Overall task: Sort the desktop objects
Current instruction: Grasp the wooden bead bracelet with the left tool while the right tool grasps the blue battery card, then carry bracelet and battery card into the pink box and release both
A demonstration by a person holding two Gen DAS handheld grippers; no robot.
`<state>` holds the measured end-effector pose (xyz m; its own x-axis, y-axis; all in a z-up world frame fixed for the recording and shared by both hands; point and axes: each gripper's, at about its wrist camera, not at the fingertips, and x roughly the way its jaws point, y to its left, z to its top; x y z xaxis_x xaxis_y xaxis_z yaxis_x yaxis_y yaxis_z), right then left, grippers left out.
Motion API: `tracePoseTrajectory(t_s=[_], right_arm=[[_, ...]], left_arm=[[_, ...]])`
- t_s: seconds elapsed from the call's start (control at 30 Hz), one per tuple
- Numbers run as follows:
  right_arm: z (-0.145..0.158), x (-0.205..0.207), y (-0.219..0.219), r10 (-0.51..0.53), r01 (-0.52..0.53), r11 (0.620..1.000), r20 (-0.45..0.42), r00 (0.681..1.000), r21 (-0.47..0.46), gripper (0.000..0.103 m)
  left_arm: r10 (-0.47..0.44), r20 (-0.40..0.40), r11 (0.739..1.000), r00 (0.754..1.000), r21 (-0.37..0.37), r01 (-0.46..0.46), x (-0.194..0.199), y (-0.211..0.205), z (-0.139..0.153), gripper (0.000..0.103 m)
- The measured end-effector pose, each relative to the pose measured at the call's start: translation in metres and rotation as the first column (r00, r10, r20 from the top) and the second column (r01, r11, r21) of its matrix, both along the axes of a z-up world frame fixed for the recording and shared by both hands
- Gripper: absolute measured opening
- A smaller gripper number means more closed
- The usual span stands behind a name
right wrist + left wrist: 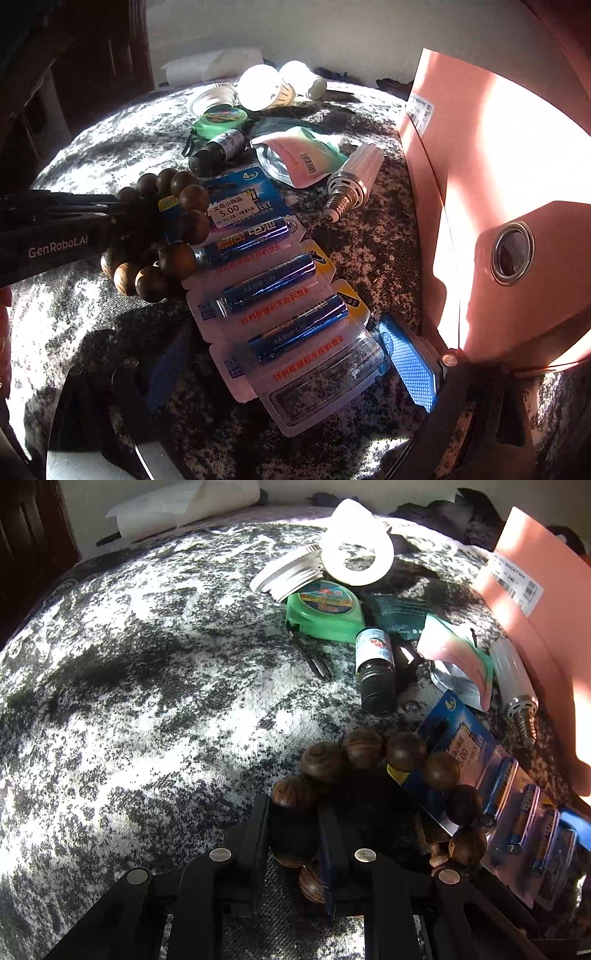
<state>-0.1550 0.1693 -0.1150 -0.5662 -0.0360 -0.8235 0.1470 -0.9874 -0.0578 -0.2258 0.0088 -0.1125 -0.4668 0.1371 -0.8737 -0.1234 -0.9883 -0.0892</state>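
Note:
A wooden bead bracelet (369,753) lies on the mottled grey cloth, partly over the top of a blue battery blister pack (509,805). My left gripper (293,808) is shut on the bracelet's near beads; it also shows from the side in the right wrist view, left gripper (125,218) at the bracelet (184,221). My right gripper (288,373) stands wide open, with one blue-padded finger on either side of the battery pack's (273,295) lower end. Its pads do not touch the pack.
Behind lie a green tape measure (325,613), a dark dropper bottle (375,668), a pink-green pouch (458,661), a white lamp bulb (513,679), a white lid (288,572) and a white ring (354,554). A pink box (498,184) walls the right side. Bare cloth lies left.

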Motion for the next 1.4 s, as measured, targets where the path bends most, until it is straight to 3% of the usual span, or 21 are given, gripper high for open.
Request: tracePoseTrajectory(t_s=[0.13, 0.4, 0.87, 1.23, 1.4], right_arm=[[0.005, 0.008, -0.006, 0.023, -0.023, 1.000, -0.016, 1.000, 0.015, 0.080], [0.024, 0.048, -0.019, 0.065, -0.065, 0.998, -0.034, 0.997, -0.002, 0.078], [0.118, 0.116, -0.030, 0.103, -0.073, 0.990, -0.269, 0.958, 0.118, 0.078], [0.189, 0.149, -0.018, 0.090, -0.039, 0.991, -0.419, 0.904, 0.127, 0.078], [0.218, 0.155, 0.013, 0.035, 0.032, 0.991, -0.481, 0.876, 0.131, 0.078]], left_arm=[[0.024, -0.004, 0.999, 1.000, 0.046, -0.024, 0.014, -0.017, 0.011, 0.019], [0.035, -0.077, 0.997, 0.996, 0.076, -0.029, 0.049, -0.036, 0.049, 0.019], [0.020, -0.195, 0.995, 0.981, 0.105, 0.001, 0.089, -0.048, 0.116, 0.019], [-0.076, -0.317, 0.992, 0.945, 0.071, 0.103, 0.112, -0.021, 0.183, 0.019], [-0.162, -0.361, 0.976, 0.918, 0.081, 0.204, 0.111, 0.011, 0.221, 0.019]])
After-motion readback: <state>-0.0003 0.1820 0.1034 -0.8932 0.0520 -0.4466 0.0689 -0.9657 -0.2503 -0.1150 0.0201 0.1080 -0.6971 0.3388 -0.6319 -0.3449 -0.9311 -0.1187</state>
